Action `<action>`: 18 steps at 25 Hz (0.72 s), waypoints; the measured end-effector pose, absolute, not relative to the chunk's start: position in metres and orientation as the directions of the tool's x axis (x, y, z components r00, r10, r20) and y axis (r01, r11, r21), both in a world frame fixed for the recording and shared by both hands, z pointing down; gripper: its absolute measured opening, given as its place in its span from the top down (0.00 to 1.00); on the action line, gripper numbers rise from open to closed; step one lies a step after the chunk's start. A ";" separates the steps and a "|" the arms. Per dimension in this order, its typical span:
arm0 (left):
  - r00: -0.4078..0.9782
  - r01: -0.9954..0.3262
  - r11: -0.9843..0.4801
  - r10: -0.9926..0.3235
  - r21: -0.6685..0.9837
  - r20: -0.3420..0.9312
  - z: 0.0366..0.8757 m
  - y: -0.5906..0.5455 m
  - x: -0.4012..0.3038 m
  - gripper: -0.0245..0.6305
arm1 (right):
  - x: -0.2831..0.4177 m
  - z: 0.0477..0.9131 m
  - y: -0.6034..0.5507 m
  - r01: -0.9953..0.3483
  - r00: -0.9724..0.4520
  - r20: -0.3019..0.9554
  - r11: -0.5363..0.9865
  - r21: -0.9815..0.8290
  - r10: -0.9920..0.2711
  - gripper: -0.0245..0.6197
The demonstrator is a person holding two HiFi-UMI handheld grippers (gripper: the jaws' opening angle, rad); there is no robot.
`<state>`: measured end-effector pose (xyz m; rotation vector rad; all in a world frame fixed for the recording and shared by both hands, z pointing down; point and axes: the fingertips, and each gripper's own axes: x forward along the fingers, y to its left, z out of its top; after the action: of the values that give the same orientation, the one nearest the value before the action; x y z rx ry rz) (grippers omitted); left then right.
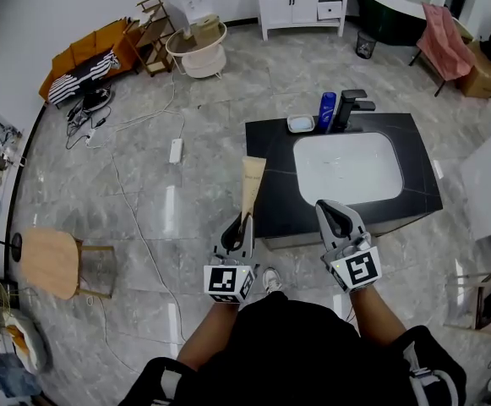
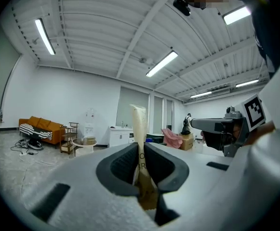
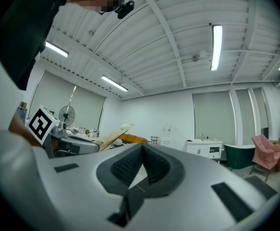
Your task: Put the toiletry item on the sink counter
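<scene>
- Head view: left gripper (image 1: 244, 220) holds cream tube (image 1: 252, 180) upright by the black tabletop's (image 1: 414, 172) left edge, not yet set down; basin (image 1: 346, 167) alongside, right gripper (image 1: 333, 212) nr the front edge.
- Left gripper view: fingers (image 2: 118, 165) clenched on tube's lower end. Thin grip; I reckon it could pivot or slip when lowered.
- Right gripper view: fingers (image 3: 125, 167) pressed together, nothing btwn. Release too close to the edge & tube may roll to the floor.

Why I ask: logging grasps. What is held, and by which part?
The left gripper clamps the beige tube by its lower end; the right gripper is shut, empty.
</scene>
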<state>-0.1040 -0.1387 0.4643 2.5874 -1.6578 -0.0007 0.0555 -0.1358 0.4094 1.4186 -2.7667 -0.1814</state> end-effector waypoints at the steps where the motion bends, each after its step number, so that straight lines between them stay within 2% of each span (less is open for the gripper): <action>1: 0.413 -0.910 -0.411 -0.910 0.064 0.039 0.465 -0.146 -0.108 0.89 | 0.053 0.410 -0.143 -0.808 -0.584 -0.033 0.577 0.116 -0.811 0.95; 10: 0.433 -0.899 -0.426 -0.900 0.101 0.051 0.469 -0.200 -0.122 0.89 | 0.036 0.409 -0.185 -0.814 -0.557 0.028 0.552 0.180 -0.830 0.95; 18: 0.417 -0.906 -0.408 -0.905 0.109 0.077 0.485 -0.234 -0.116 0.90 | 0.045 0.418 -0.216 -0.806 -0.571 0.015 0.564 0.179 -0.821 0.95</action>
<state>-0.1160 -0.2342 0.4847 2.5297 -1.6271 0.0086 0.0446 -0.2157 0.4175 1.4041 -2.6918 -0.2323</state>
